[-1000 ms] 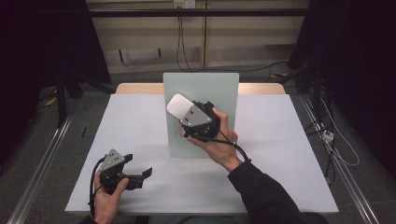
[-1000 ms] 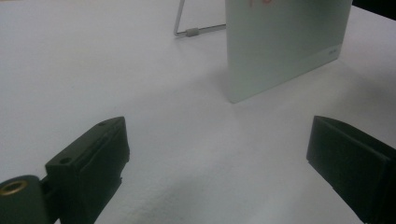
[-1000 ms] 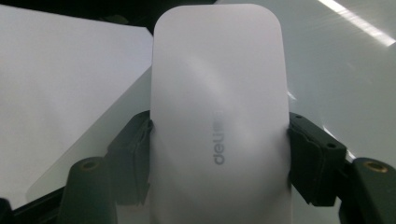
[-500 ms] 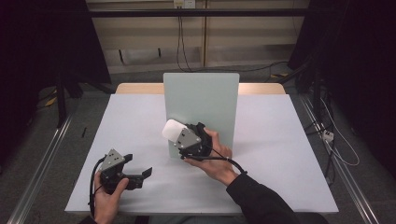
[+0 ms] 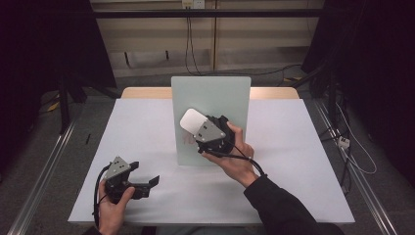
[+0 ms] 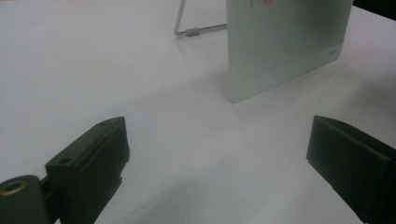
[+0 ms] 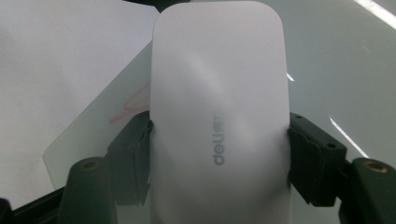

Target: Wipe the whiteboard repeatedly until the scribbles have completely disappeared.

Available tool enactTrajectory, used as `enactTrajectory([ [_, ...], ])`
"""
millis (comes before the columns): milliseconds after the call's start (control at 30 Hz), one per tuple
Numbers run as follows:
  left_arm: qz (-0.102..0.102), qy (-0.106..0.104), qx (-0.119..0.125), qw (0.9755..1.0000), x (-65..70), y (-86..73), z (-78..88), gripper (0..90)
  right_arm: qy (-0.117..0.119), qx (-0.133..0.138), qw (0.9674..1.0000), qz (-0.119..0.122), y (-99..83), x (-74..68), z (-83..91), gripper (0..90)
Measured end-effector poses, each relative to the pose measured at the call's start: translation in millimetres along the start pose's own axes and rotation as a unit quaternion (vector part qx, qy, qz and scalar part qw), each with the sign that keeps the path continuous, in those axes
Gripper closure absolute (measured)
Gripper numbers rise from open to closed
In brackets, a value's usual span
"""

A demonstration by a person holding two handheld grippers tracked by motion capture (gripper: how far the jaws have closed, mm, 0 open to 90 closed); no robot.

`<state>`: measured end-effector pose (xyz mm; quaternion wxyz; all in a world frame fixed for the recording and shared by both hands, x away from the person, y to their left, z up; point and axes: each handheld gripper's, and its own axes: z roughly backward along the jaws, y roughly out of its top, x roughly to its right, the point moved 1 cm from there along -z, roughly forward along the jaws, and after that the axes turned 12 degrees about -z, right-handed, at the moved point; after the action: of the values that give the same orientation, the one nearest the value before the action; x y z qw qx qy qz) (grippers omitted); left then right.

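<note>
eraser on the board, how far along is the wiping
Done: the right gripper is clamped on the white eraser and has it at the upright board. In hand: wiping. Left: faint red marks remain low on the board. The left gripper waits open on the table.

The high view looks forward and down from above the person's side onto the whole white surface (image 5: 147,127), far enough off to take in the floor around it. The left gripper view sits low, just above that surface, looking along its own black jaws toward the upright pale-green glass board (image 6: 285,42), which the high view shares. The right gripper view looks very closely at a white rounded plastic eraser (image 7: 217,116) before the same board.
</note>
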<state>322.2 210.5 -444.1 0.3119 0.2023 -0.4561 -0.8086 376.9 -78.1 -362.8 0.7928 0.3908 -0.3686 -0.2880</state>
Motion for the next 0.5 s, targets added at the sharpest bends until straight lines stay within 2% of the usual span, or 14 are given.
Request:
enactTrajectory([
  [133, 0.000, 0.000, 0.000, 1.0000, 0.3, 0.0, -0.3, 5.6, 0.006, -0.005, 1.0000, 0.003, -3.8, -6.2, -2.7, 31.6],
  [500, 0.000, -0.001, 0.000, 1.0000, 0.3, 0.0, -0.1, 5.6, 0.051, -0.041, 0.9974, 0.029, -28.2, -45.3, -17.7, 31.6],
])
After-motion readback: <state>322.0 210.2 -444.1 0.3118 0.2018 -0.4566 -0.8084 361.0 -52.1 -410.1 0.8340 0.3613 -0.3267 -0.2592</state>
